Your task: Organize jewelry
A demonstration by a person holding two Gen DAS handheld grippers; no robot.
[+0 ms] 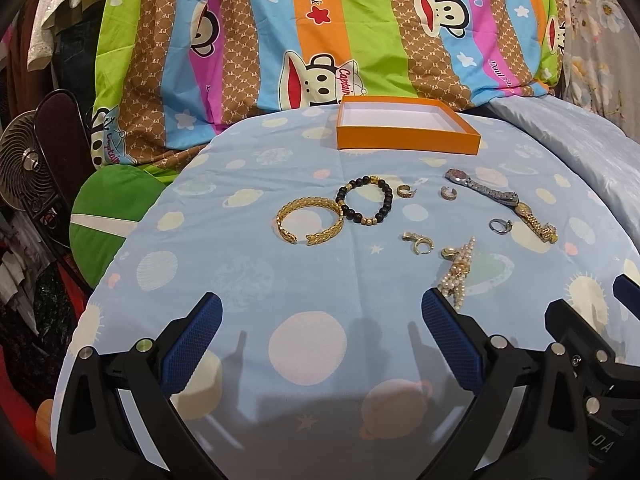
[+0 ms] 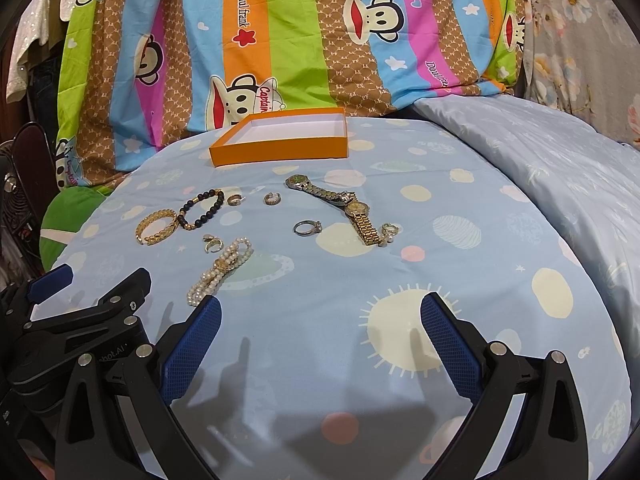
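An empty orange box (image 1: 406, 142) (image 2: 280, 148) stands at the far side of the blue cloth. In front of it lie a gold cuff (image 1: 310, 222) (image 2: 156, 226), a black bead bracelet (image 1: 365, 202) (image 2: 202, 209), a silver watch (image 1: 480, 188) (image 2: 316, 188), a gold watch (image 1: 536, 224) (image 2: 362, 220), a silver ring (image 1: 500, 226) (image 2: 307, 227), small gold earrings (image 1: 418, 243) and a pearl bracelet (image 1: 458, 270) (image 2: 220, 270). My left gripper (image 1: 322, 328) and right gripper (image 2: 320, 330) are open and empty, near the front edge, short of the jewelry.
A colourful monkey-print sheet (image 1: 320, 32) hangs behind the table. A fan (image 1: 24, 164) and a green cushion (image 1: 108, 216) are at the left. A pale blue quilt (image 2: 540, 152) lies at the right. The right gripper shows at the left wrist view's right edge (image 1: 580, 340).
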